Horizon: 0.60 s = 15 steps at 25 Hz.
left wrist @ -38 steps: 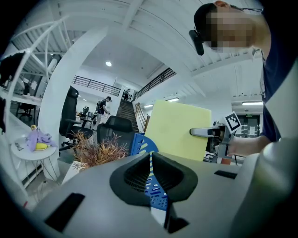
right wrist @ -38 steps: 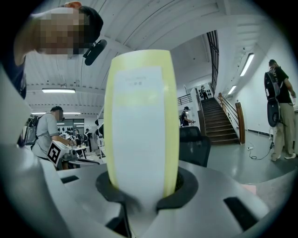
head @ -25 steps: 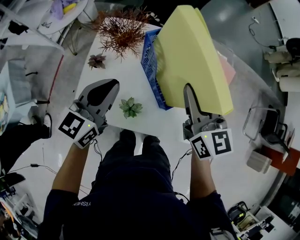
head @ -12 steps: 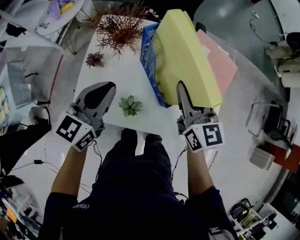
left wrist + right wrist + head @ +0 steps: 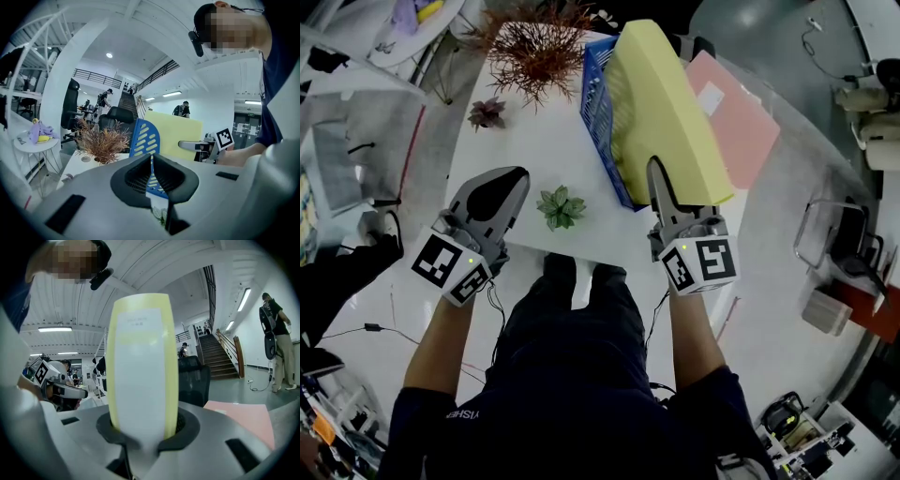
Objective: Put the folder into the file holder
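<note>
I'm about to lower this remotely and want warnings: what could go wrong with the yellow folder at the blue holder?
1. The right gripper grips the yellow folder only at its near edge, so the tall folder could twist and catch the rim of the blue file holder.
2. Nothing steadies the holder: the left gripper is shut and apart from it, so a push might slide or tip it.

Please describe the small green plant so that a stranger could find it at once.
Start at the white table. At its edge nearest the person, left of the blue file holder, sits the small green plant. It is the only green one: the other small plant is dark purplish, the bushy plant rusty.
</note>
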Tool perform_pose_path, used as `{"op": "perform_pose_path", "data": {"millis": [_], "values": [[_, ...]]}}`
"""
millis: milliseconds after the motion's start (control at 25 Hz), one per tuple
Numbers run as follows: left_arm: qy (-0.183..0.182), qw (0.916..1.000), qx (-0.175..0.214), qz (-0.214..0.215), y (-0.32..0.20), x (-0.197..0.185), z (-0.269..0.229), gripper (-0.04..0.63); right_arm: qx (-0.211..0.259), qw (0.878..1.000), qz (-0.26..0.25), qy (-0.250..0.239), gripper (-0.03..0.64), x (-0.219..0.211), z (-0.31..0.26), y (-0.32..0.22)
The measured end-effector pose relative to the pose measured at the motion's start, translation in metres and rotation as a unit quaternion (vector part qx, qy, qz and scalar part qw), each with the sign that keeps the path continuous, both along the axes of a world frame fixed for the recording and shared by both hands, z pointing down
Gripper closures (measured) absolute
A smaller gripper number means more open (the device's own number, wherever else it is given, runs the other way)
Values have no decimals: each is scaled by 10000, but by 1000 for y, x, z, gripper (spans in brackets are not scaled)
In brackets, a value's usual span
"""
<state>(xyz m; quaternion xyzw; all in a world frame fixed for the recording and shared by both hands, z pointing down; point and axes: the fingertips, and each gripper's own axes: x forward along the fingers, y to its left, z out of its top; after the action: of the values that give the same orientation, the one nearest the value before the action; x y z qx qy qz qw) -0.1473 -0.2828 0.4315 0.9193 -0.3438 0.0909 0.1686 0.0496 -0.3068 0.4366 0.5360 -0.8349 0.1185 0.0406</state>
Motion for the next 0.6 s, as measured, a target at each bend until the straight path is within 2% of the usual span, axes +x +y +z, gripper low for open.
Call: {"op": "perform_pose_path", "data": {"millis": [600], "values": [[36,10000,-63,-19,2,0,5,552,-153,9999,-19,20,476,-4,23,0]]}}
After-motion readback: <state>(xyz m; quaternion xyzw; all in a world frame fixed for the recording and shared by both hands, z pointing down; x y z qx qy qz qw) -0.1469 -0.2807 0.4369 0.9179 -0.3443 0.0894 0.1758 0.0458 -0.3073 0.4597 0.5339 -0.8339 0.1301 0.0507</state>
